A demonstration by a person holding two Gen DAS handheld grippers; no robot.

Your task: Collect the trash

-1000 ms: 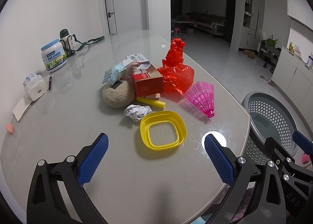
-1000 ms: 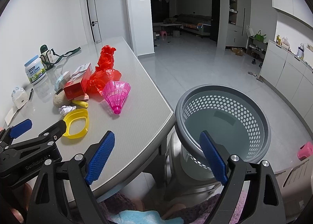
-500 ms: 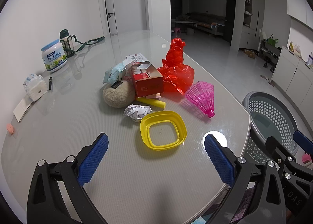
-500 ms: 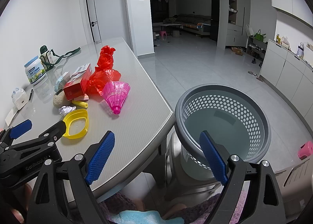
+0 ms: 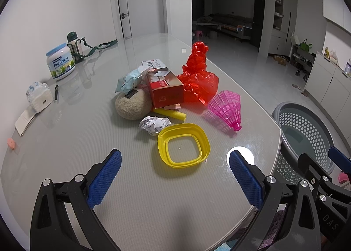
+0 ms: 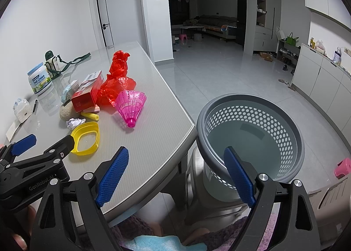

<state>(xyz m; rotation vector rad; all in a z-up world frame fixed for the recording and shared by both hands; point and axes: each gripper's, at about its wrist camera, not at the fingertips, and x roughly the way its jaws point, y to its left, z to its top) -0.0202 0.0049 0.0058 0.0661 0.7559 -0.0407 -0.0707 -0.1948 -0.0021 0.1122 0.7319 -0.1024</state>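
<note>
Trash pile sits mid-table, at about 12 o'clock from the left gripper (image 5: 175,174): red carton (image 5: 165,88), red plastic bag (image 5: 198,80), crumpled paper (image 5: 154,123), yellow tube (image 5: 170,115), pink mesh cone (image 5: 226,108), yellow square ring (image 5: 183,144), beige ball (image 5: 131,106), blue-white wrapper (image 5: 129,80). Grey basket (image 6: 252,134) stands off the table's edge, at 12 to 1 o'clock from the right gripper (image 6: 175,172); it looks empty.

Change over the last second: almost none. Both views are framed as they were, nothing in the pile has shifted, neither gripper has closed in. Judgement: collecting has not begun; this is a pause before the first reach.

Jaws: left spread wide, nothing between the pads, hovering over bare table short of the ring. Right likewise wide and empty, straddling the table corner and the basket rim in its view.

Orientation, from the left wrist view: carton's long axis runs 11 to 5 o'clock, short end face toward the camera. Yellow tube lies roughly 10 to 4. Cone lies on its side, narrow tip toward 5 o'clock, wide mouth toward 11. Ring lies flat, nearest to the left gripper, the likely first pick.
</note>
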